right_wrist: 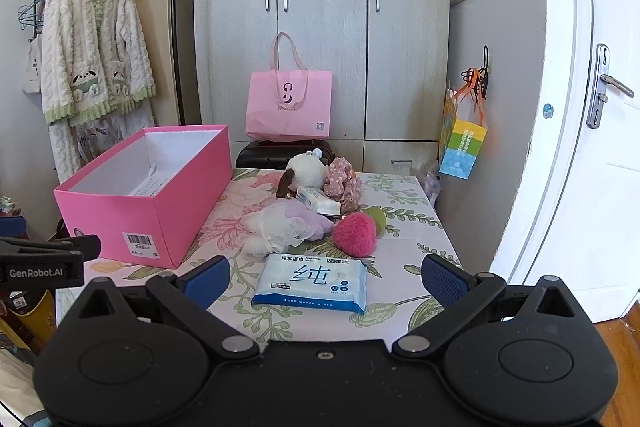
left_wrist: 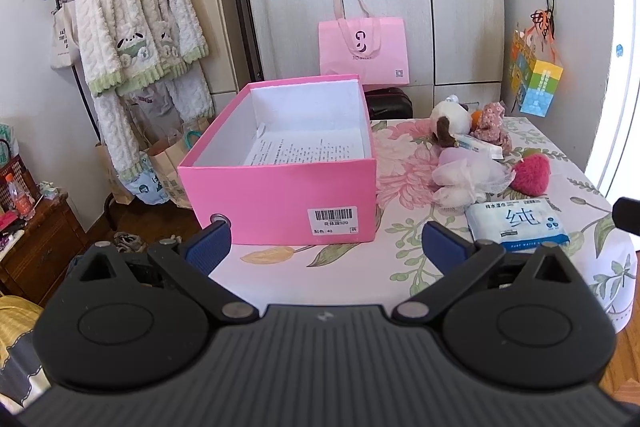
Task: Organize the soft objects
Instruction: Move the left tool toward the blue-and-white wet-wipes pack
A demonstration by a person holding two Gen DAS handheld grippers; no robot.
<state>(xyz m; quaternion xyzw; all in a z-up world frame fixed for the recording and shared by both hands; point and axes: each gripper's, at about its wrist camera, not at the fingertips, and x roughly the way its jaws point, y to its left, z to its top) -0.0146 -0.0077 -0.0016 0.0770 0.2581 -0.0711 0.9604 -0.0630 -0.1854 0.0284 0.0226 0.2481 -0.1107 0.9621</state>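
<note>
Taking the pink box (left_wrist: 280, 163) as our landmark, we hold the left gripper (left_wrist: 326, 247) just in front of its labelled end with fingers spread wide and empty, and to the box's right on the floral worktop (right_wrist: 400, 227) lie the soft things: plush dog (right_wrist: 306, 171), mesh pouf (right_wrist: 280, 223), pink heart (right_wrist: 354, 233) and wipes pack (right_wrist: 310, 283). Our right gripper (right_wrist: 326, 281), fingers likewise released, straddles that pack, which we judge is lined up for the first grasp. Only the left view shows printed paper (left_wrist: 304, 149) inside the box; only the right shows the door handle (right_wrist: 608, 87).
</note>
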